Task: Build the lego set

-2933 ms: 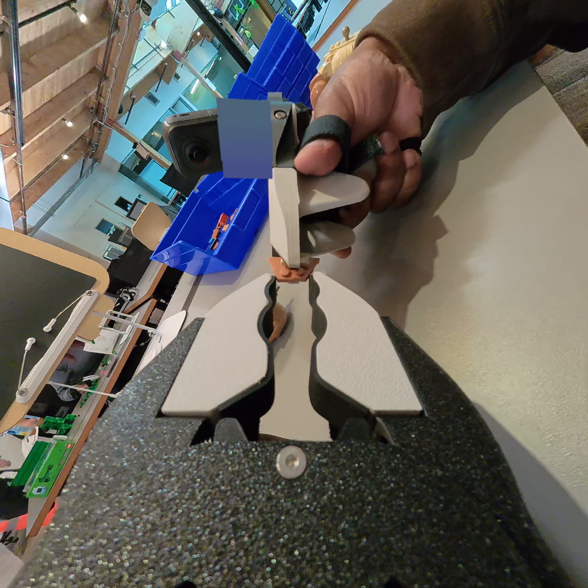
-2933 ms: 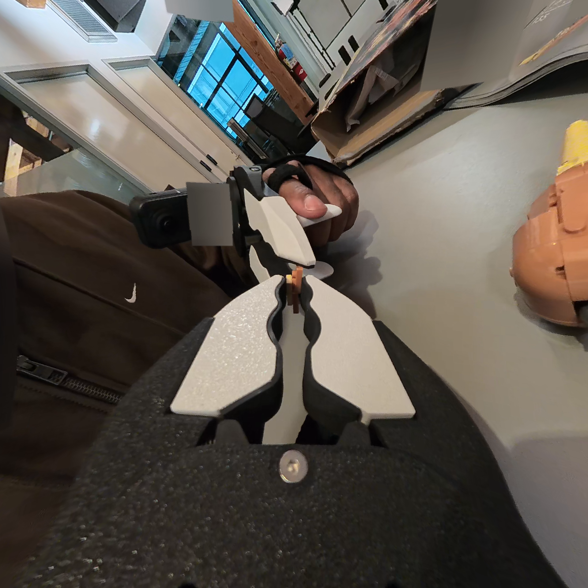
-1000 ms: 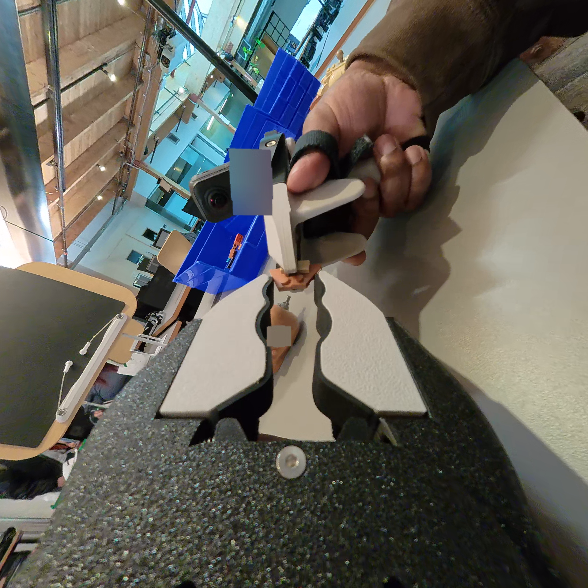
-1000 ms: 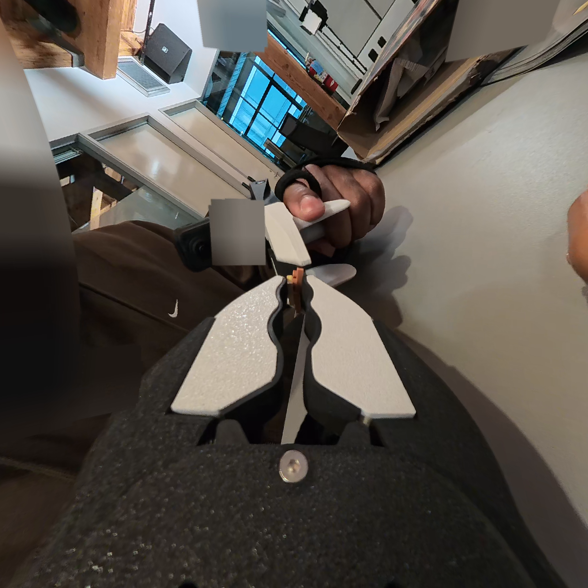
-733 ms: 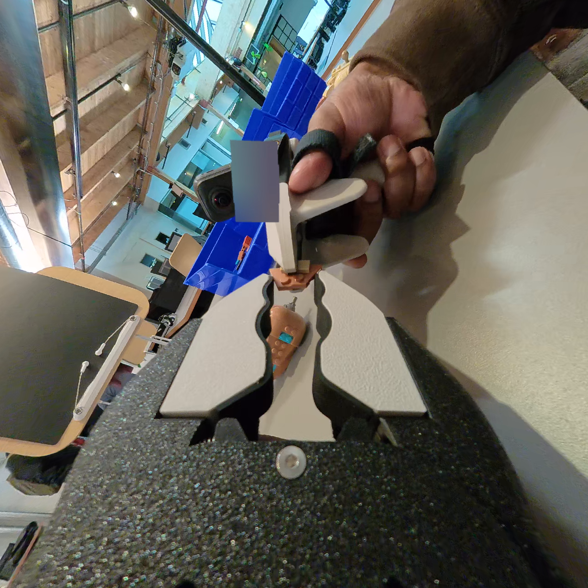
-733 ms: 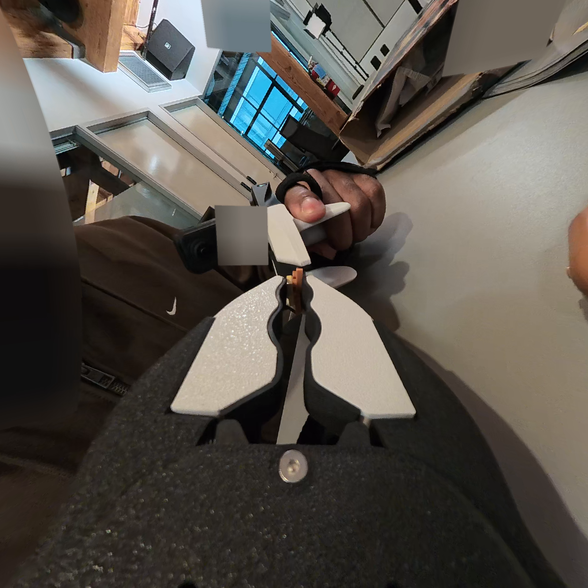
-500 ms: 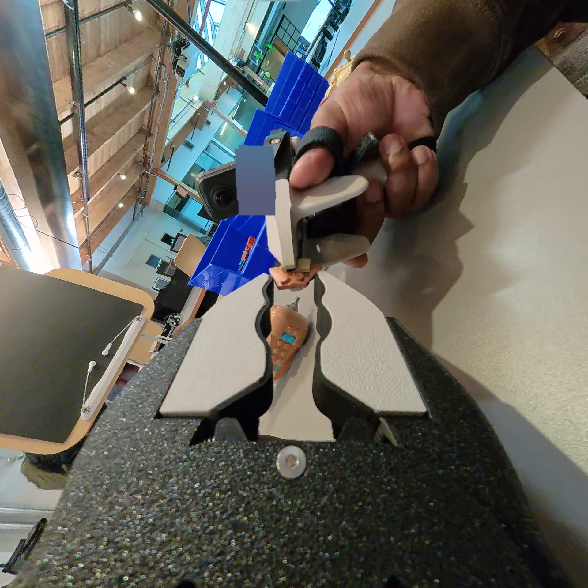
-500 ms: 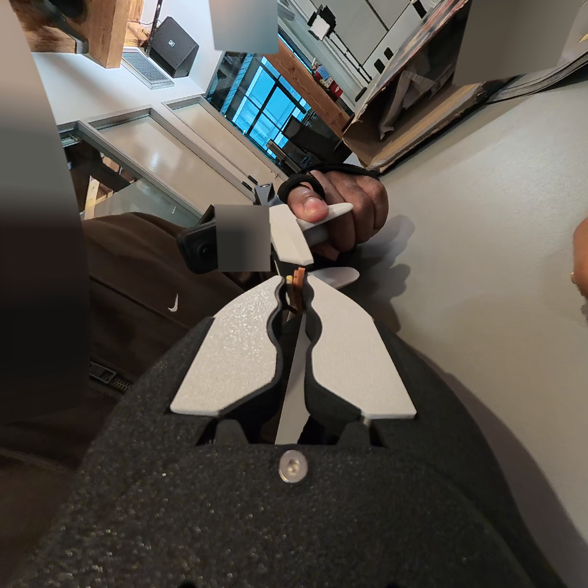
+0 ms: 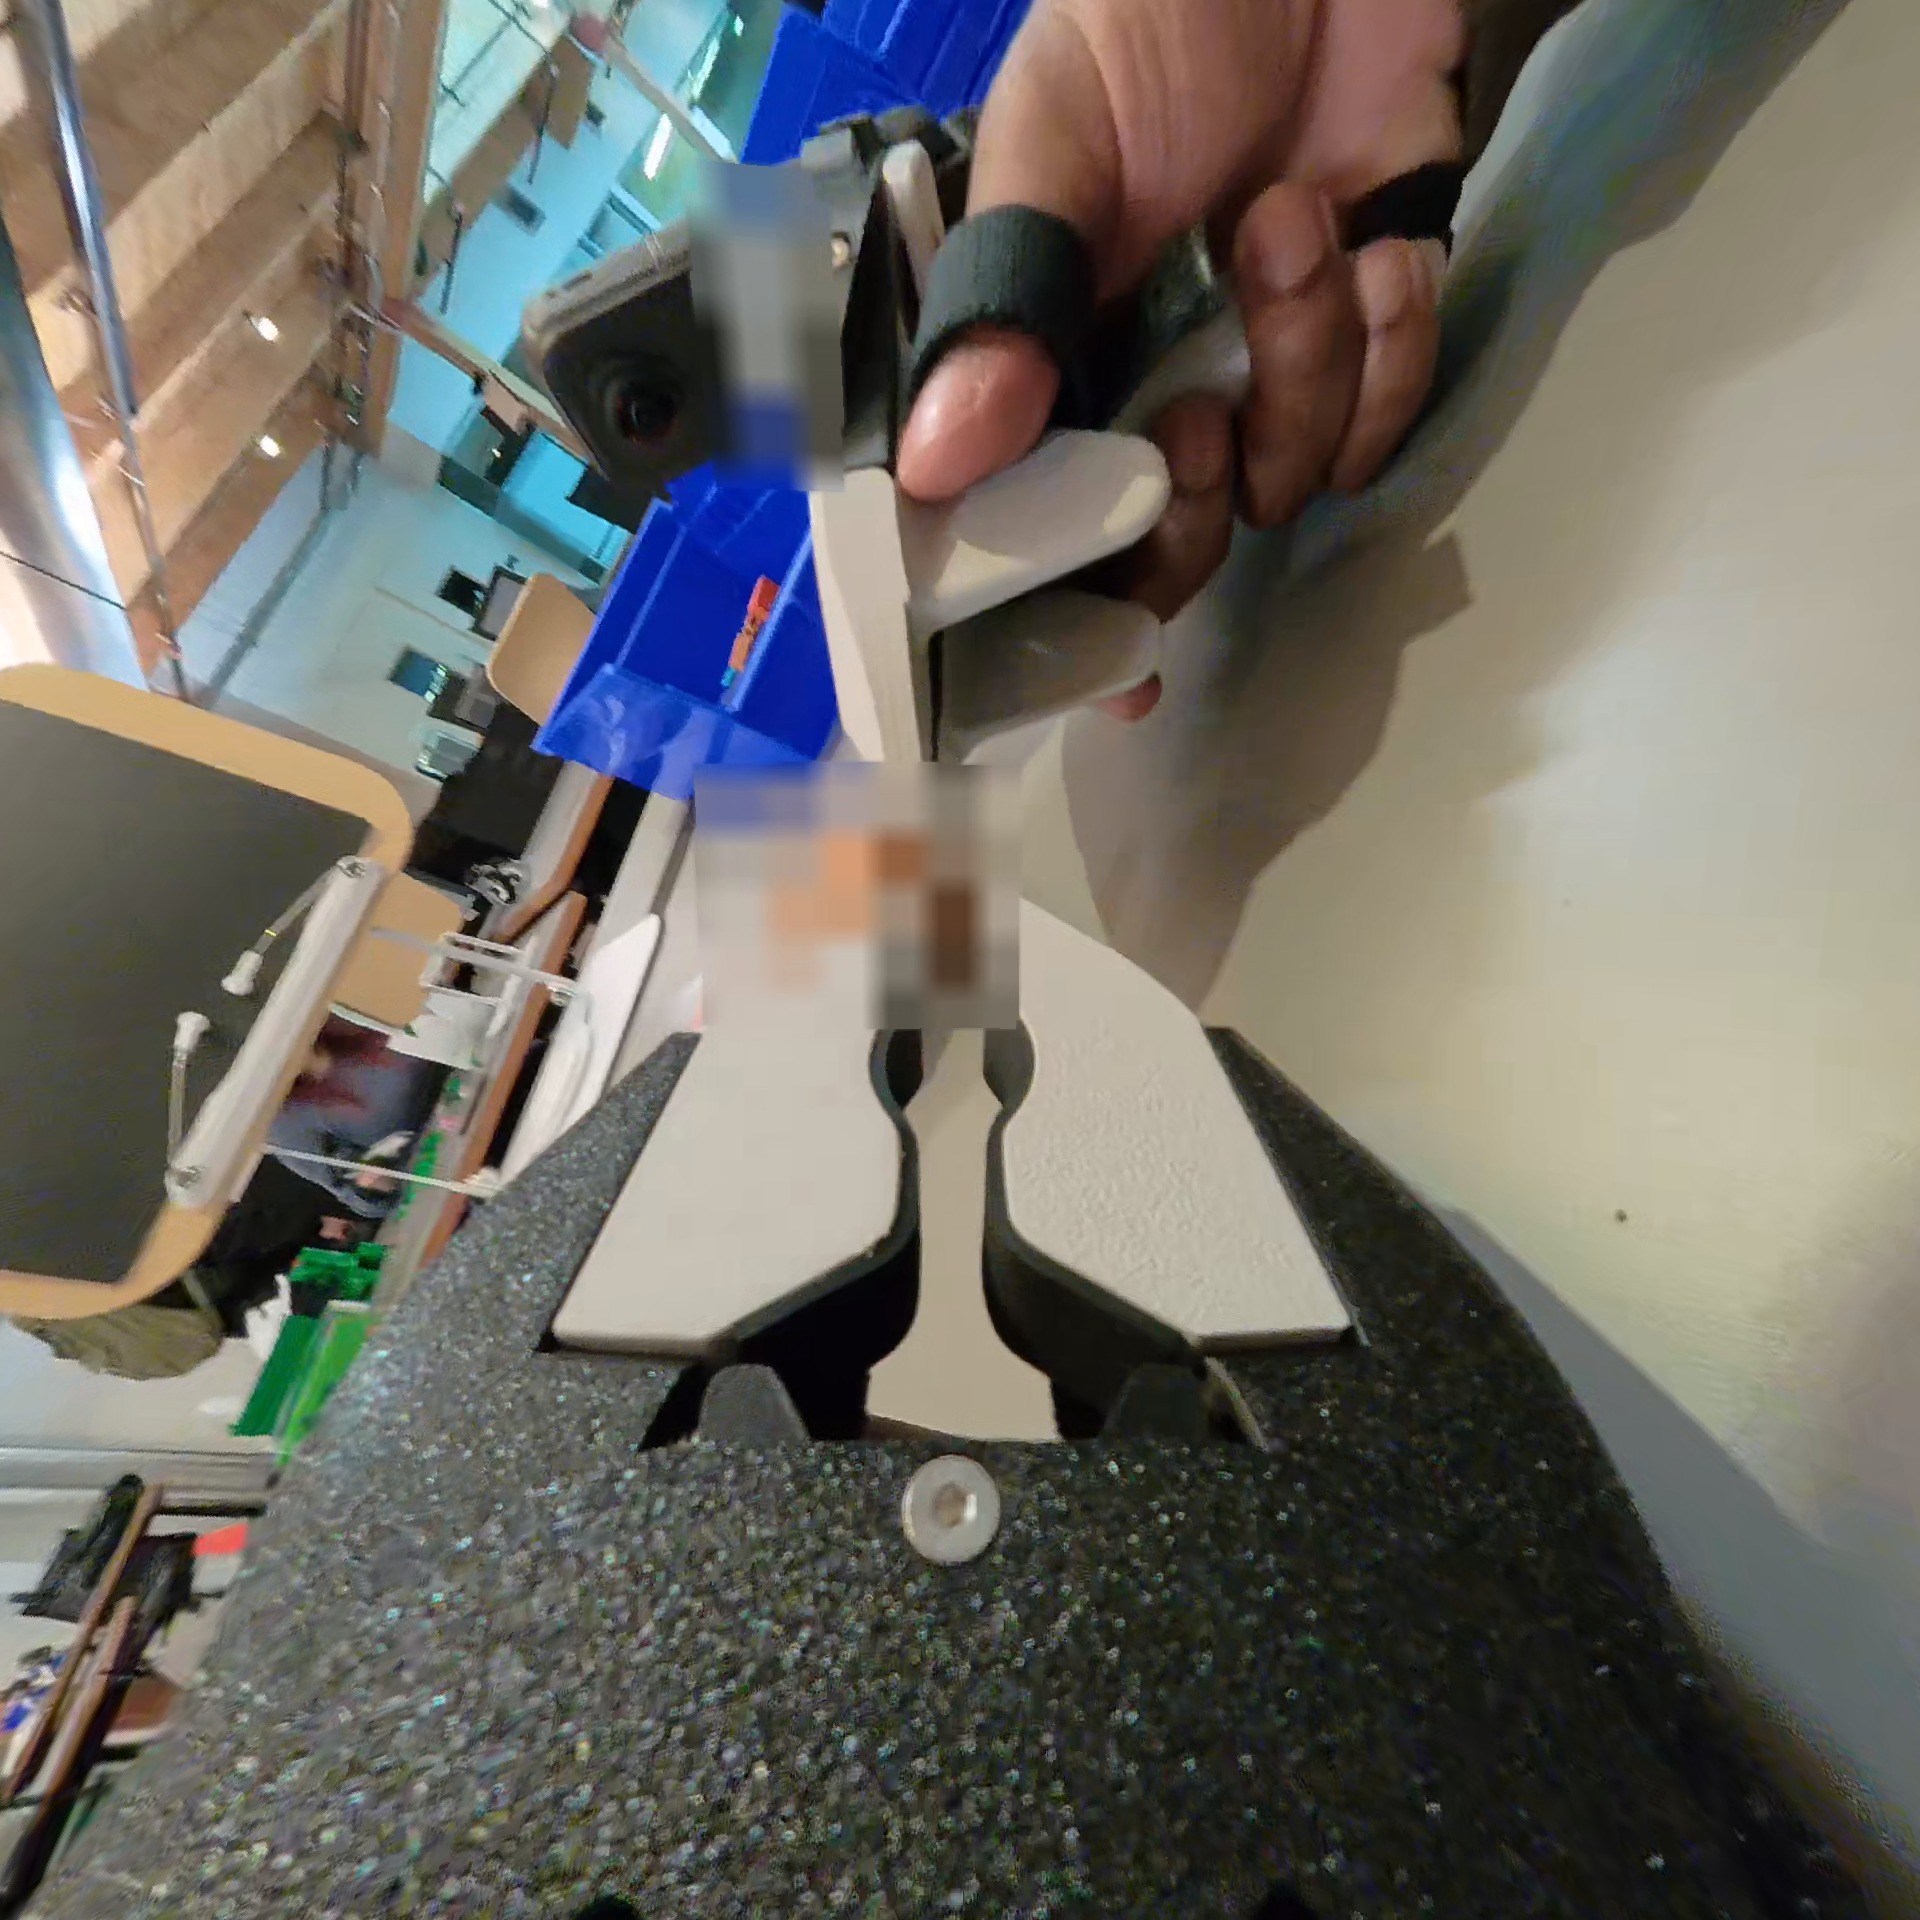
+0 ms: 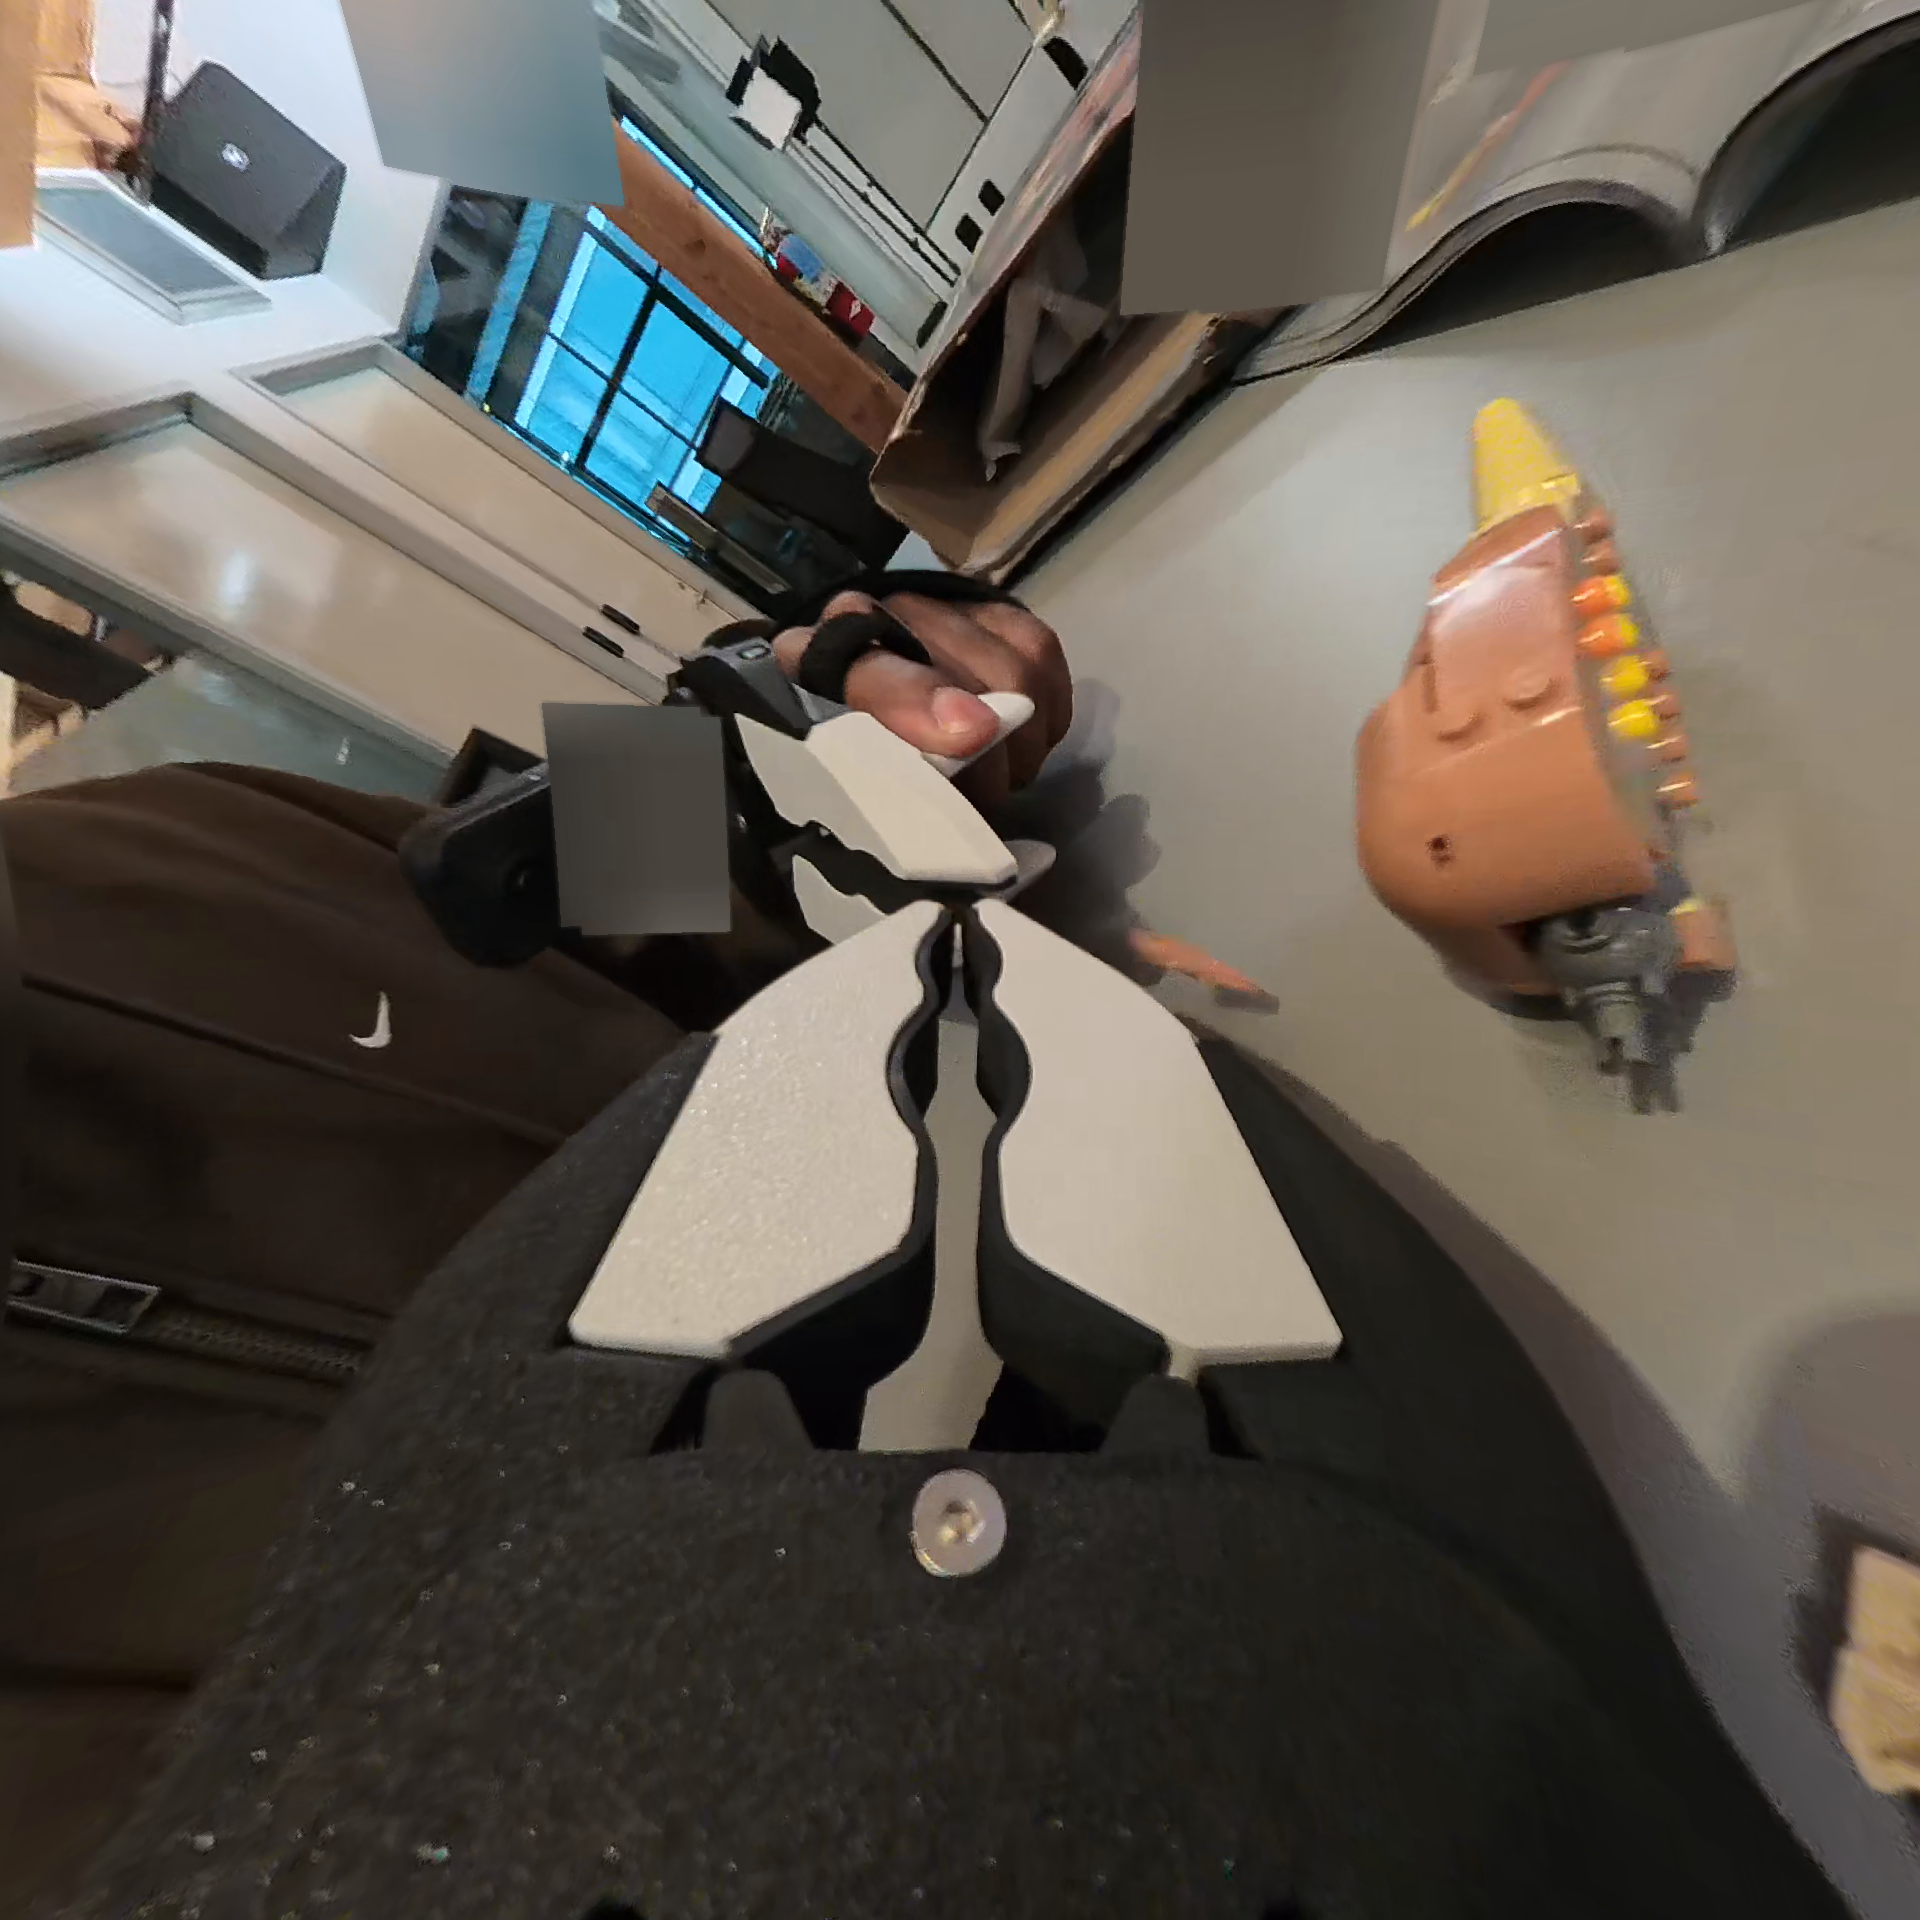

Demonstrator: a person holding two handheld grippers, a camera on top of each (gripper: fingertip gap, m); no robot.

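Observation:
My right gripper [image 10: 951,914] has its fingers nearly together, and I see nothing between the tips. My left gripper [image 9: 948,1003] also has its fingers close together, but a blurred patch hides the tips. It meets the right gripper tip to tip in the right wrist view [image 10: 997,875], and nothing shows in it there. The right gripper [image 9: 925,753], held by a hand, fills the top of the left wrist view. A small flat brown lego piece [image 10: 1205,971] lies just right of the right fingers. A large brown lego model [image 10: 1496,790] with yellow and orange studs lies on the grey table [image 10: 1247,499].
A cardboard box [image 10: 1039,416] and an open booklet [image 10: 1558,239] sit at the table's far side. Blue bins [image 9: 707,644] stand beyond the table [image 9: 1558,935]. A tan object [image 10: 1881,1683] sits at the lower right edge. A brown sleeve and jacket [image 10: 260,1039] are at left. My left and right fingertips are right by each other.
Both views jerked and blurred. The orange-brown piece no longer shows between the right fingertips. Both pairs of fingers stand closer together. The large model came back into the right wrist view.

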